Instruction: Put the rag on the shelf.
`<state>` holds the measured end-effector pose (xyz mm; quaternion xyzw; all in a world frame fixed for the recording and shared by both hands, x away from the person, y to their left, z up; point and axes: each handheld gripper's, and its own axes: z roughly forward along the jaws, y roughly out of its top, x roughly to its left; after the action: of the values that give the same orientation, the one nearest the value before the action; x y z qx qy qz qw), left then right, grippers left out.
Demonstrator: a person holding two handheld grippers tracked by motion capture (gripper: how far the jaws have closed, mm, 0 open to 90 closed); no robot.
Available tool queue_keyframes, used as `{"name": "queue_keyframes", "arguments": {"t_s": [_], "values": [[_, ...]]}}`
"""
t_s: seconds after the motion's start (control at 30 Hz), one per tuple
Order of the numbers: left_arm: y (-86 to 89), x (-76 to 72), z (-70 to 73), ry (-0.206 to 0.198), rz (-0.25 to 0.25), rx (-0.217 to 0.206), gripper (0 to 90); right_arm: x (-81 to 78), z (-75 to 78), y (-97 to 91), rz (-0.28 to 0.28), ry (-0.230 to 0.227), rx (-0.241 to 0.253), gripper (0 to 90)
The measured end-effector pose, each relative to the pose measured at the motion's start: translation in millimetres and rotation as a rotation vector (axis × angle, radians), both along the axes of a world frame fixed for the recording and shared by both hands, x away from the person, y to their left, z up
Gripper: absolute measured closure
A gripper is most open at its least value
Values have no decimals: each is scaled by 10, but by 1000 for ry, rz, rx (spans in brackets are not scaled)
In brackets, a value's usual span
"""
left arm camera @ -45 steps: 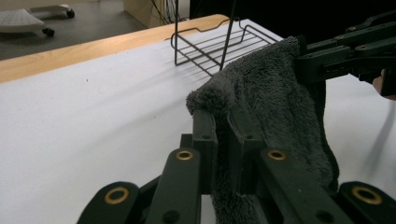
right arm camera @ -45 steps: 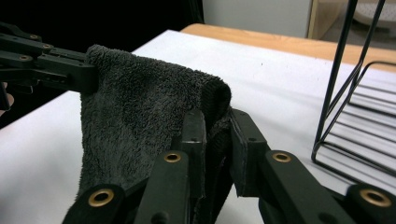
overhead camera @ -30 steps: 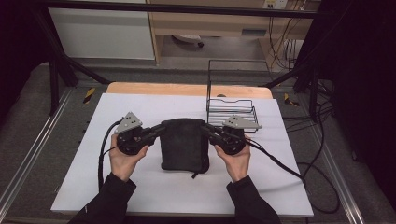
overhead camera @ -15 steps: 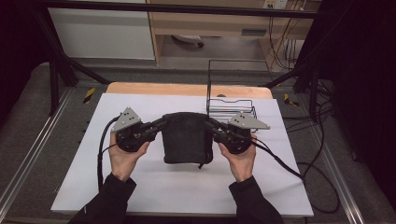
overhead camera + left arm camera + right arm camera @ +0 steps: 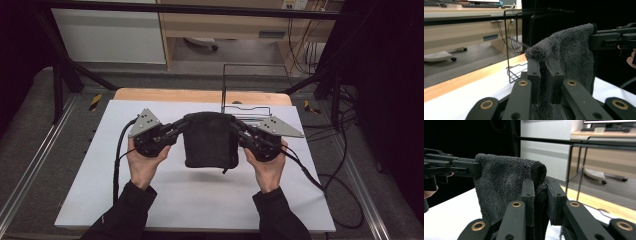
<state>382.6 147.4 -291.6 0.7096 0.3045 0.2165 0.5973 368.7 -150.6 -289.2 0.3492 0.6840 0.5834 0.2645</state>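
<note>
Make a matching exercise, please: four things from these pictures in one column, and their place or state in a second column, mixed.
Things:
1. dark towel
2. left tongs
3. wire rack
4. white mat

Places or states:
A. stands at the table's far edge
B. hangs above the table between both tongs
C. lies flat on the table
D. shut on the towel's left corner

Pairs: 1-B, 2-D, 3-A, 4-C

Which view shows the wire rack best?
The high view: the wire rack shows its upright frame and base behind the towel. The left gripper view gives only its near corner; the right gripper view shows no clear rack.
</note>
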Motion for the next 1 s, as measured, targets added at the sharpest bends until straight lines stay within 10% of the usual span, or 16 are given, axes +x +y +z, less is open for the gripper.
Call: {"name": "queue_keyframes", "arguments": {"t_s": [1.0], "values": [[-704,276,531,-126,-25,-100,825,36,554,-531,-159,-163,56,784]]}}
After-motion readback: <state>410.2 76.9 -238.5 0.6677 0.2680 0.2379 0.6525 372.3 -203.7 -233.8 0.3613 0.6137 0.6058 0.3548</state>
